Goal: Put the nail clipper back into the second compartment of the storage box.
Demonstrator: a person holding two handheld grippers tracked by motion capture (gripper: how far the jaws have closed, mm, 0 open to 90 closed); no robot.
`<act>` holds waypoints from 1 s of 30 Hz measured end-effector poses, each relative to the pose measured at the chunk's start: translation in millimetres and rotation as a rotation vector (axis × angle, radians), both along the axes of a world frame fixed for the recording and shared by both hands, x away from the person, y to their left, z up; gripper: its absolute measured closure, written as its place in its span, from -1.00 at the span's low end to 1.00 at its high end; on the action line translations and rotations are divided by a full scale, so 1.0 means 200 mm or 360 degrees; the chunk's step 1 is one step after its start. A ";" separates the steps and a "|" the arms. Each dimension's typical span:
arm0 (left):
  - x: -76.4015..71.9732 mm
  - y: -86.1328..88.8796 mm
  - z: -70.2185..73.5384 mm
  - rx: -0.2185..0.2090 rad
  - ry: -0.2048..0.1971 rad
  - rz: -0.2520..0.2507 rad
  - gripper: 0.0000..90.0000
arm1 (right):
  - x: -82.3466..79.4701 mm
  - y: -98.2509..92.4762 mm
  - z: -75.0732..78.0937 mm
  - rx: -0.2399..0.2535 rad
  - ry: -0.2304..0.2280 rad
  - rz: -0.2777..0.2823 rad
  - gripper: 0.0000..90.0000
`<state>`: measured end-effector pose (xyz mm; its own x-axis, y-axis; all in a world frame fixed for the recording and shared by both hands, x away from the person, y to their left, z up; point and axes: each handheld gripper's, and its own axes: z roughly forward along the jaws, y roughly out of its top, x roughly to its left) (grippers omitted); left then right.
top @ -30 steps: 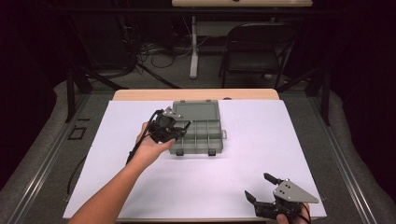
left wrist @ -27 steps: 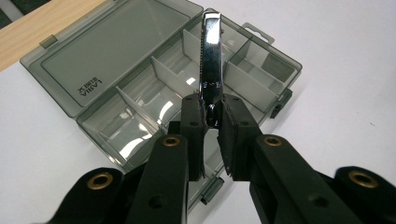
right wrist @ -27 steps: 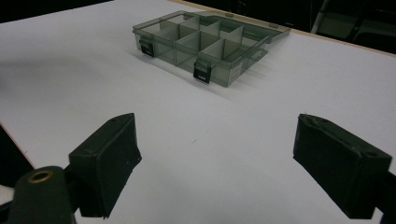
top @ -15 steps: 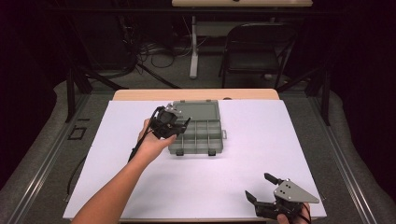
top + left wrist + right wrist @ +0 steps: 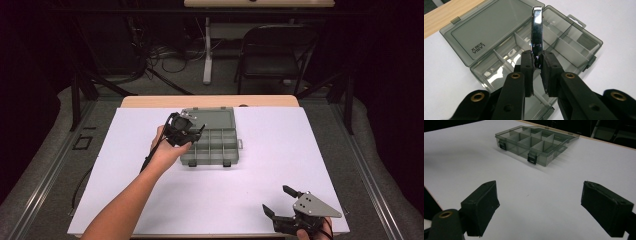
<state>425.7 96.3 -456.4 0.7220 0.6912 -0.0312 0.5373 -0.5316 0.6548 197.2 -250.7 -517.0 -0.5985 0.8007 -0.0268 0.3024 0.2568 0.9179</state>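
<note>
Left gripper (image 5: 537,62) clamps a nail clipper (image 5: 537,32) by one end, over open compartment box (image 5: 584,37). Stiff, slick metal; likely light. Right gripper (image 5: 539,207) jaws apart, idle.

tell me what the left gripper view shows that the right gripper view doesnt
Left gripper view: a shiny metal clip-like strip pinched upright between the left gripper jaws, and mirrored lettering on the box's open lid.

Right gripper view: the right gripper with jaws wide apart over bare white table, and the box's two front latches.

Both: the grey divided organizer box, open with its compartments bare.
</note>
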 end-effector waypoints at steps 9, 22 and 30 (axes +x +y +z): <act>0.05 -0.04 -0.02 0.0003 0.0012 0.0048 0.78 | 0.00 0.00 0.00 0.0003 0.0000 0.0005 -0.69; 0.09 -0.07 -0.10 0.0006 0.0036 0.0115 0.77 | 0.00 -0.01 0.00 0.0004 0.0004 0.0004 -0.69; 0.11 -0.09 -0.15 0.0006 0.0035 0.0149 0.77 | 0.00 -0.01 0.00 0.0008 0.0000 0.0010 -0.69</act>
<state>447.8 78.7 -485.7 0.6535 0.7556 -0.0437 0.5989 -0.4810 0.6402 197.6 -251.7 -517.1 -0.6035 0.7970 -0.0230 0.3008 0.2543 0.9192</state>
